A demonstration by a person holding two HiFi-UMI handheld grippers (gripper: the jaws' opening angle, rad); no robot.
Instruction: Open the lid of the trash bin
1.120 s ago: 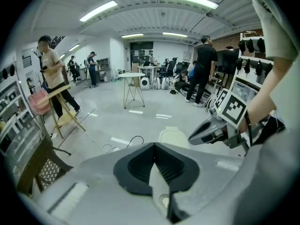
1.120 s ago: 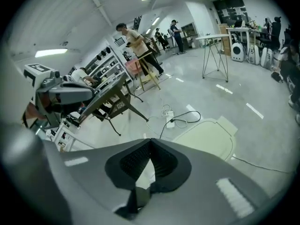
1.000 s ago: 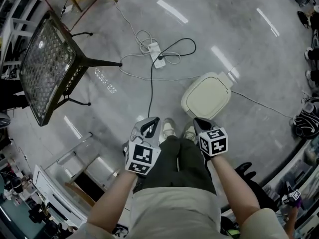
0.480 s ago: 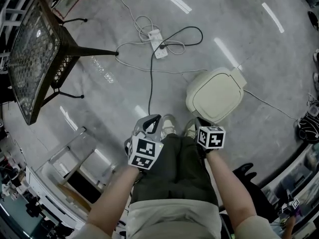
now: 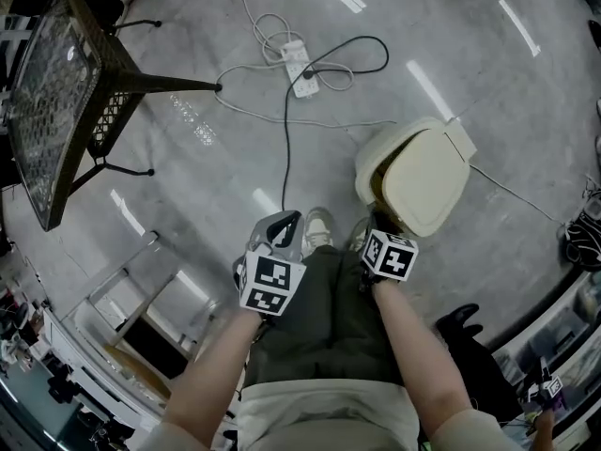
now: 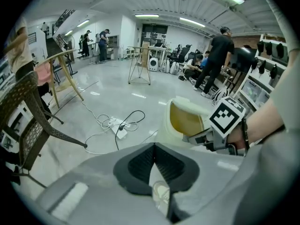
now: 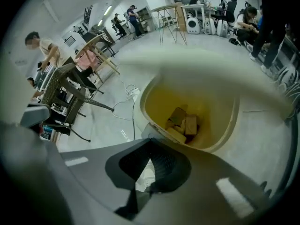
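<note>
The cream trash bin (image 5: 372, 169) stands on the floor just ahead of my feet. Its lid (image 5: 427, 184) is tilted up toward the right, and the mouth shows. In the right gripper view the bin (image 7: 220, 125) holds several brown cardboard scraps (image 7: 183, 123), and the lid (image 7: 211, 71) is a blurred cream band overhead. My right gripper (image 5: 380, 224) (image 7: 151, 146) is shut, its tip at the bin's near rim by a small latch (image 7: 149, 130). My left gripper (image 5: 286, 222) (image 6: 153, 149) is shut and empty, held left of the bin (image 6: 180, 121) above my shoe.
A dark metal mesh table (image 5: 56, 111) stands at the left. A white power strip (image 5: 300, 69) with looping cables lies beyond the bin, and one black cable runs toward my feet. A low frame (image 5: 141, 308) is at lower left. Several people stand in the background.
The lid lay flat on the bin in both earlier frames; it has now swung up toward the right. The right gripper stays at the bin's near edge, and the left gripper has barely moved.
</note>
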